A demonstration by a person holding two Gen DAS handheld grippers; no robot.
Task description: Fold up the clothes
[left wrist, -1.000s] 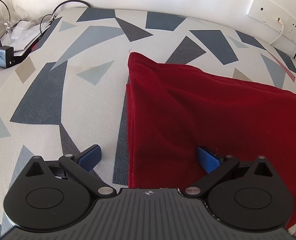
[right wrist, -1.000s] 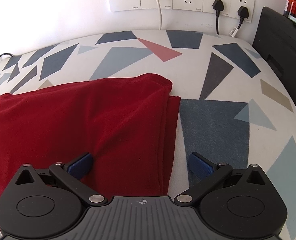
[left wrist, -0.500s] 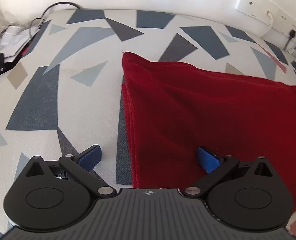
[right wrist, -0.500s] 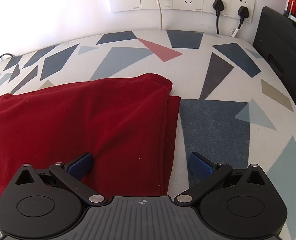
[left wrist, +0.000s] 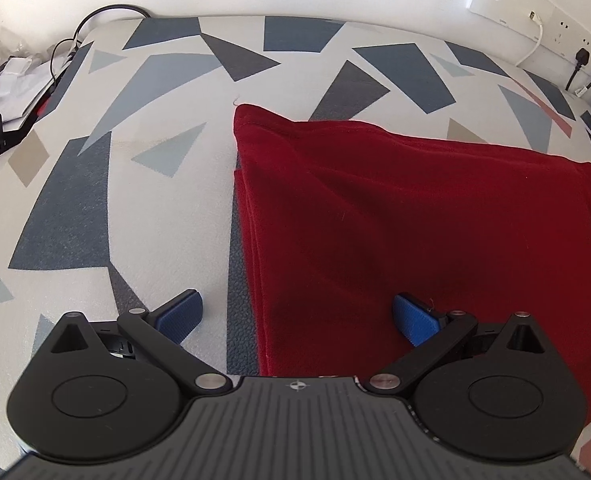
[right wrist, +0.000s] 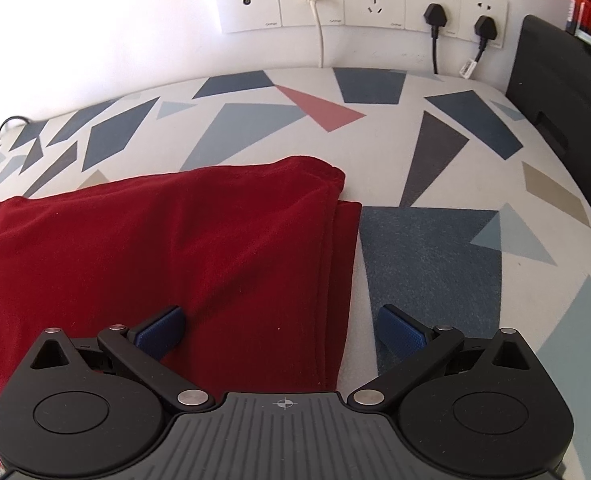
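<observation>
Since a second ago the left gripper (left wrist: 297, 316) has swung slightly, bringing more of the wall sockets (left wrist: 535, 24) into view; its jaws gape wide, empty, straddling the left edge of the folded red garment (left wrist: 395, 208) on the patterned table (left wrist: 143, 200); the right gripper (right wrist: 281, 330), equally spread and empty, straddles the garment's right edge (right wrist: 335, 280); whether the pads touch cloth is unclear.

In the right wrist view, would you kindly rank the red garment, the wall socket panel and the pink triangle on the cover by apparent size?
1. red garment
2. wall socket panel, farther off, so likely understated
3. pink triangle
</observation>
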